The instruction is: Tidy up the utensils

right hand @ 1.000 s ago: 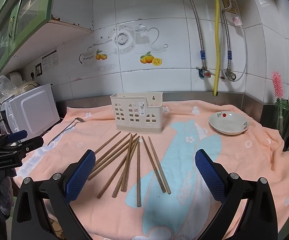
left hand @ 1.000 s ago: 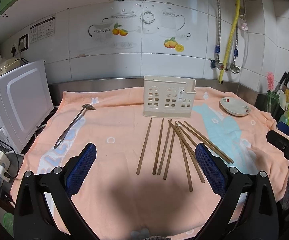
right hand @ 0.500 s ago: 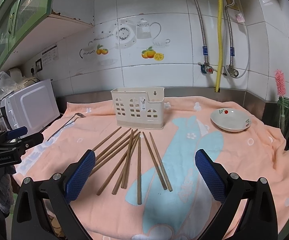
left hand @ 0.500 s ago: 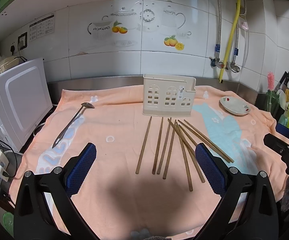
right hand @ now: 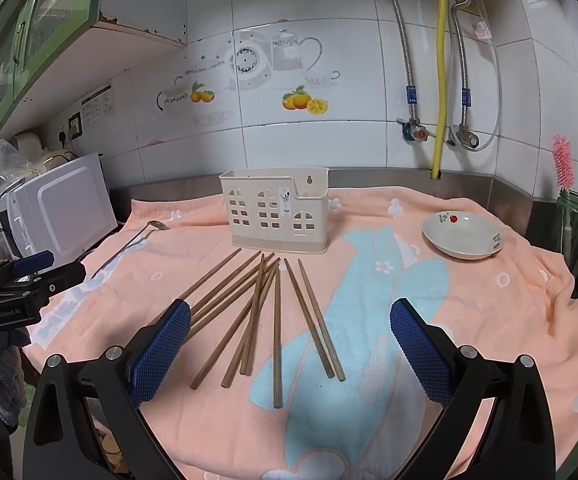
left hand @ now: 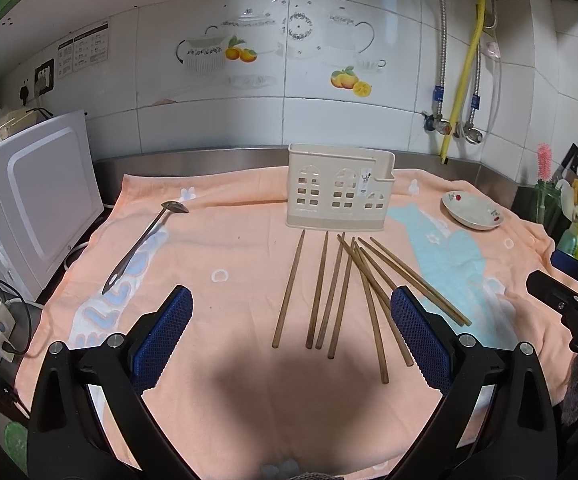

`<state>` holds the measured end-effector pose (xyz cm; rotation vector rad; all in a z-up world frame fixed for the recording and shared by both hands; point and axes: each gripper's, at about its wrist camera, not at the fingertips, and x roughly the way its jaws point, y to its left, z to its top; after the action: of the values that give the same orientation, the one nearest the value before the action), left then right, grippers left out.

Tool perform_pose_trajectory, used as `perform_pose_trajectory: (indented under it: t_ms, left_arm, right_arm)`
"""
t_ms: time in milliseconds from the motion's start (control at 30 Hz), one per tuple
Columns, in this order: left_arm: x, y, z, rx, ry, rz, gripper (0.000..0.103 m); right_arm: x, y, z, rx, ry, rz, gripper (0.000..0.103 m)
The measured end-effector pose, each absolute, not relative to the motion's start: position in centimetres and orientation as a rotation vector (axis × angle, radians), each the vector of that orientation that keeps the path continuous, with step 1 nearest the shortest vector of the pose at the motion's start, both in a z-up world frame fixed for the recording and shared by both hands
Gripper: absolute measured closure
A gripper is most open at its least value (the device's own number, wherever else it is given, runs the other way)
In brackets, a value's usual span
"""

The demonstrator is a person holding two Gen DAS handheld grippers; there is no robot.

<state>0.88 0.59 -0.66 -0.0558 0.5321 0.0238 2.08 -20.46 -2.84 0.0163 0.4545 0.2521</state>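
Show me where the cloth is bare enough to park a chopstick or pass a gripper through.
Free: the cloth between the ladle and the chopsticks; the near edge below the chopstick ends; the blue patch between chopsticks and small dish. Crowded: the fan of chopsticks just in front of the utensil holder. Both the left gripper and the right gripper are open.

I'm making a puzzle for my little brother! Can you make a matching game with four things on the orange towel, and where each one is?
Things:
1. chopsticks
2. ladle
3. little dish
4. utensil holder

Places:
A. near the white microwave, on the left side of the towel
B. standing upright at the back, in the middle
C. lying loose and fanned out in front of the holder
D. on the right side of the towel, near the brush jar

Pairs: 1-C, 2-A, 3-D, 4-B
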Motion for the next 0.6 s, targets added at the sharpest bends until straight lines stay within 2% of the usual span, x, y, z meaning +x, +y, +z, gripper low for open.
perform_pose_trajectory:
  t_ms: [300, 367, 467, 600]
  left_arm:
    - [1.6, 1.1, -1.5, -0.07, 0.556, 0.028, 0.005]
    - [2.0, 1.3, -1.9, -0.075, 0.567, 0.027, 0.008]
    - [2.5, 1.7, -2.5, -0.085, 0.584, 0.03, 0.01]
    - [3.1, 2.3, -3.3, -0.094, 0.603, 0.037, 0.014]
  right_arm:
    - [3.2, -19.7, -4.3, -0.003, 0.501, 0.258, 0.008]
    - [3.5, -19.3, -4.7, -0.014, 0.513, 0.266, 0.009]
    - [4.0, -18.6, -5.4, -0.03, 0.529, 0.266, 0.023]
    - [4.8, -17.9, -6.3, -0.039, 0.56, 0.29, 0.024]
